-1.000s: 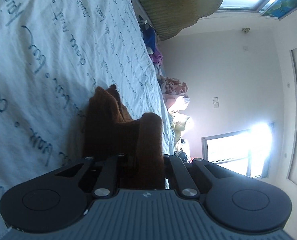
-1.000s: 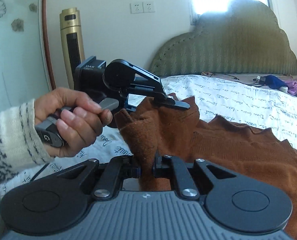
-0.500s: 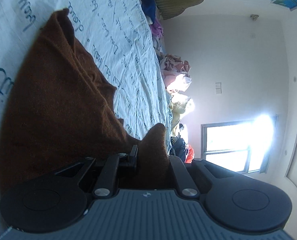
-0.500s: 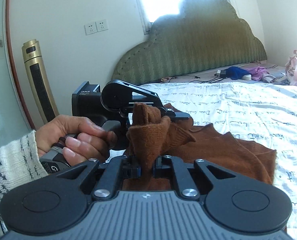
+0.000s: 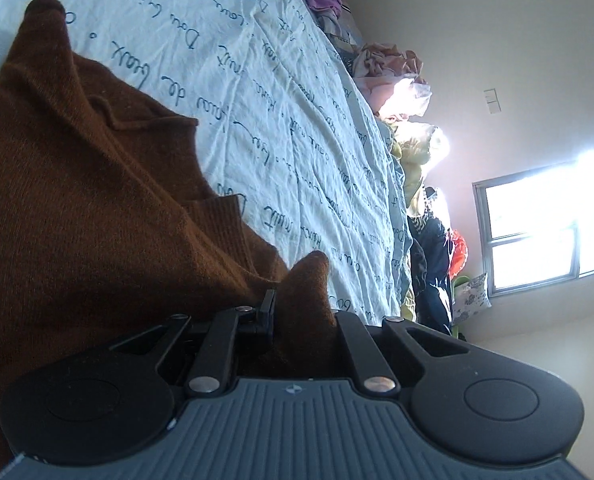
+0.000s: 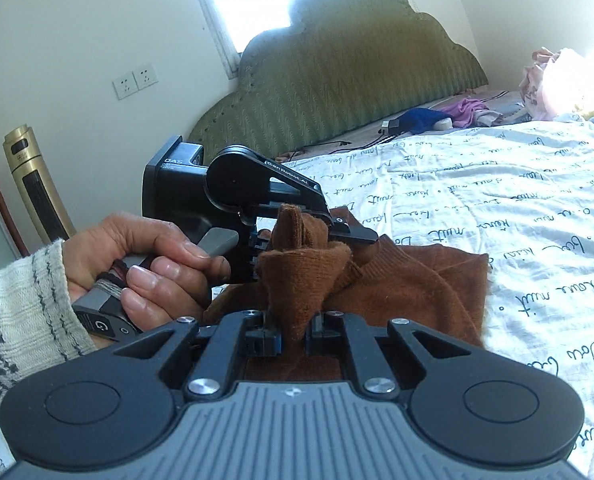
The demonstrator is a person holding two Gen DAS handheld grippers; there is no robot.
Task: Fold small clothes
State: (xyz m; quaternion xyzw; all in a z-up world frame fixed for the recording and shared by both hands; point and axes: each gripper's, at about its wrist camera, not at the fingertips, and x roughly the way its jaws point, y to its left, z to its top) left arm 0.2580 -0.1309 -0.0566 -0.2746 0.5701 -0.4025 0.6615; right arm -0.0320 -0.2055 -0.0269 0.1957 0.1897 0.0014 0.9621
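Observation:
A small brown knitted sweater (image 5: 97, 208) lies on the white bedsheet with blue handwriting print (image 5: 257, 80). My left gripper (image 5: 301, 304) is shut on a bunched corner of it, the cloth poking up between the jaws. In the right wrist view my right gripper (image 6: 297, 328) is shut on another bunched corner of the sweater (image 6: 409, 280), close in front of the camera. The left gripper (image 6: 297, 224) shows there too, held by a hand in a knitted sleeve (image 6: 21, 308), just beyond my right one, so the two held corners sit close together above the sweater's body.
A green padded headboard (image 6: 349, 80) stands at the far end of the bed. Blue and purple clothes (image 6: 445, 114) lie near it, and a pile of pale clothes (image 5: 393, 80) sits along the bed's far edge. A gold tower heater (image 6: 37, 192) stands by the wall.
Both grippers have swept across the bed with the sweater's corners, folding it over itself. The left view now has the sweater filling its left side, and both views have rolled.

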